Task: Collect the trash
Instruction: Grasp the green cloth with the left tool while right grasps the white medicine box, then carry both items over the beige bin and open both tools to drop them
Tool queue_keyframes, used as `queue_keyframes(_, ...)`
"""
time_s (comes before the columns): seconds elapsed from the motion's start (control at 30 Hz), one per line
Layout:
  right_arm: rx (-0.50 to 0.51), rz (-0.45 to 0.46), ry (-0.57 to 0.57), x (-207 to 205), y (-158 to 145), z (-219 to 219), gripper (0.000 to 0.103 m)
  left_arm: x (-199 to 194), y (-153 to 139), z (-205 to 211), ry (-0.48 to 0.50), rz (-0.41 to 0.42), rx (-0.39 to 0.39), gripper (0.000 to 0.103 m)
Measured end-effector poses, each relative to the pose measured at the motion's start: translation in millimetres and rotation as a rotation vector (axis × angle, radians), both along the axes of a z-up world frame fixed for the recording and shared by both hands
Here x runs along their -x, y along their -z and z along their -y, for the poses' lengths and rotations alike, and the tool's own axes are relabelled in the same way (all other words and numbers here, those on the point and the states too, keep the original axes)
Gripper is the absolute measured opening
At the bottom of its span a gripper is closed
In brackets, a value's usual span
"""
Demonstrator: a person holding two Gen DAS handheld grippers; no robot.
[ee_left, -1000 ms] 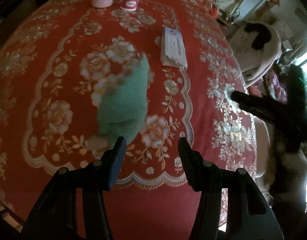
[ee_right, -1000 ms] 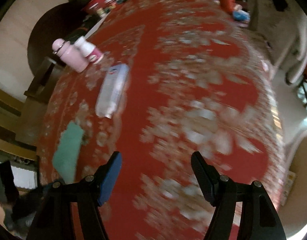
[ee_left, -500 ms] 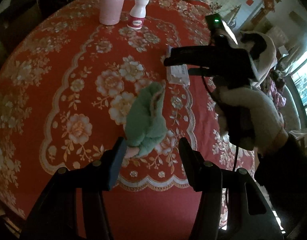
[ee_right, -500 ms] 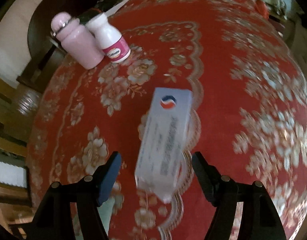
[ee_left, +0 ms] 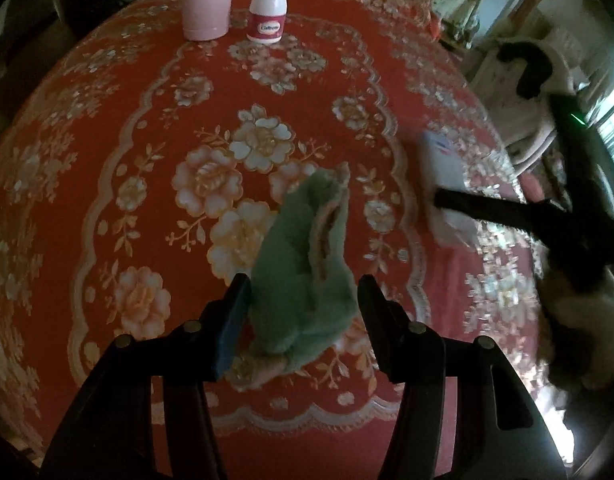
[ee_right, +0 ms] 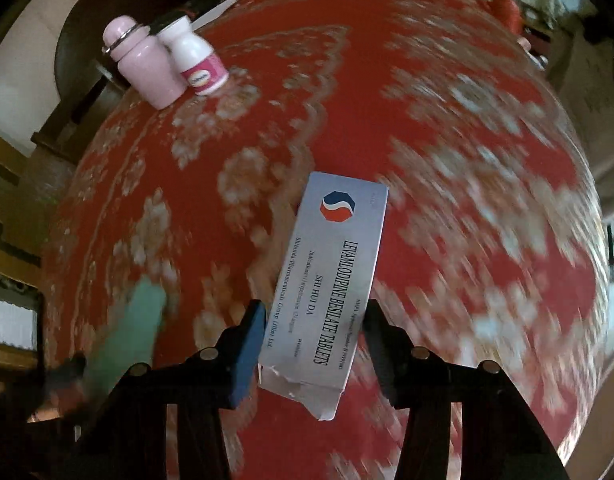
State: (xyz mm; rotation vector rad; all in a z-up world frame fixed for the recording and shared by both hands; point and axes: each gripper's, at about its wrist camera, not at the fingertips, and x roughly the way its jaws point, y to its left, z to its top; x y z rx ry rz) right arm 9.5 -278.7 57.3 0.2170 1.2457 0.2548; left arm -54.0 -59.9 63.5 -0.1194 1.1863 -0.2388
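**Both grippers at their trash: cloth on the left, box on the right**

Left wrist view: the left gripper (ee_left: pixel 303 308) points steeply down at a surface (ee_left: pixel 119 128) covered with a red floral cloth. A crumpled green rag (ee_left: pixel 303 280) lies between its fingers (ee_left: pixel 237 308); the left pad looks just at the rag's edge, the right finger stands a little apart, so the fingers are spread and not yet pressing. Far across the surface stand a pink bottle (ee_left: pixel 207 4) and, just to its right, a white bottle (ee_left: pixel 268 8) with a pink label. To the right, the right gripper (ee_left: pixel 451 202) shows as a dark blurred shape over a pale box (ee_left: pixel 443 164); a gloved hand (ee_left: pixel 583 304) carries it.

Right wrist view: the right gripper (ee_right: pixel 313 328) has its fingers (ee_right: pixel 251 340) closing, with a silver tablet box (ee_right: pixel 331 280) between them. The box's torn near end pokes out toward the camera; its far end points away. The pads look at its long edges, though whether they press I cannot tell. The rag (ee_right: pixel 131 332) is blurred at the near left; the two bottles stand at the far left.
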Motion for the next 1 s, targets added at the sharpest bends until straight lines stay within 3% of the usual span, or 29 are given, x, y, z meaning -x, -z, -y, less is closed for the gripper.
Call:
queue_keyframes(0.27, -0.061, 0.019, 0.093, 43.9, -7.7, 33.4, 0.048, -9.5, 17.9, 12.1, 0.03, -0.011, -0.029, 0.054)
queue_keyframes(0.4, -0.068, 0.034, 0.102, 56.3, -16.1, 40.3, 0.048, -9.0, 16.6, 14.6, 0.02, -0.006, -0.012, 0.044)
queue_keyframes(0.5, -0.07, 0.042, 0.108, 66.3, -21.8, 46.9, 0.048, -7.6, 9.1, 19.3, 0.023, -0.004, 0.031, 0.042)
queue_keyframes(0.83, -0.061, 0.059, 0.164, 102.1, -31.8, 79.0, 0.047, 2.0, -27.1, 70.7, 0.115, 0.08, 0.058, 0.042)
queue_keyframes(1.0, -0.054, 0.006, 0.184, 121.6, -20.7, 94.1, 0.047, 8.3, -32.5, 94.7, 0.161, 0.088, 0.061, 0.042)
